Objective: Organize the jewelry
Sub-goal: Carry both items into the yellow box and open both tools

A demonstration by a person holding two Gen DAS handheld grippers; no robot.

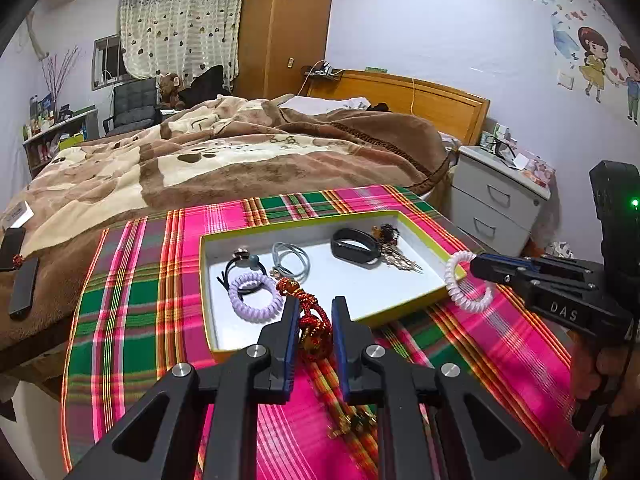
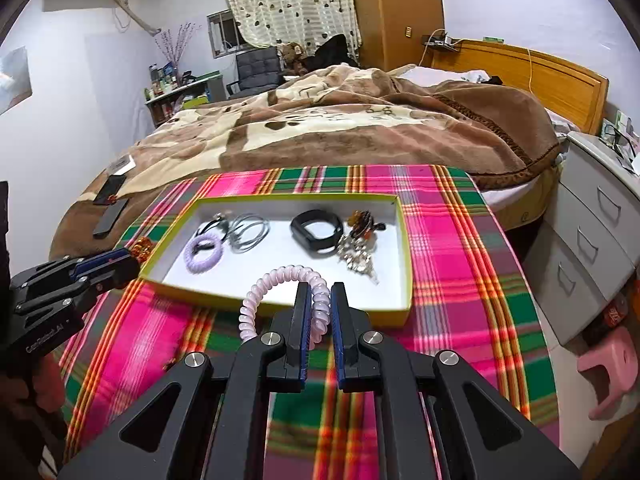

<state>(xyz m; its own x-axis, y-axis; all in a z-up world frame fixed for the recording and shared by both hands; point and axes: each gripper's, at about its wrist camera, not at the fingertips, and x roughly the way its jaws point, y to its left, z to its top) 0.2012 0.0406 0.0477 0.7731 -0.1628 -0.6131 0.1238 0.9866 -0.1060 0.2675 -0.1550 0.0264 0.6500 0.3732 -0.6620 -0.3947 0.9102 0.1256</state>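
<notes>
- Cardboard tray (image 1: pixel 424 236), white inside with a yellow-green rim, is the landmark; it lies on a pink-and-green plaid cloth (image 1: pixel 132 288) spread over the near edge of a bed
- Left of the tray, the cloth runs on as a bare strip to its own edge; past that edge a dark phone (image 1: pixel 18 276) lies on the brown blanket (image 1: pixel 240 152)
- At the tray's near left corner, the left gripper (image 1: pixel 316 320) is clamped on a red knotted cord charm (image 1: pixel 316 328); its beaded end hangs over the tray's near rim
- Inside the tray, left end: a lilac coil hair tie (image 1: pixel 256 292), a black hair tie with a bead (image 1: pixel 240 266) and grey elastic loops (image 1: pixel 290 260), close together
- Inside the tray, right end: a black wristband (image 1: pixel 354 246) touching a heap of brown and gold trinkets (image 1: pixel 394 248); bare white floor lies between the two groups and along the near wall
- At the tray's near right part, the right gripper (image 2: pixel 320 300) is closed on a pale pink coil hair tie (image 2: pixel 276 274), whose loop arches over the near rim
- Right of the tray, a broad band of bare cloth reaches the cloth's edge; beyond the drop stands a grey drawer unit (image 2: pixel 592 232), well apart from the tray
</notes>
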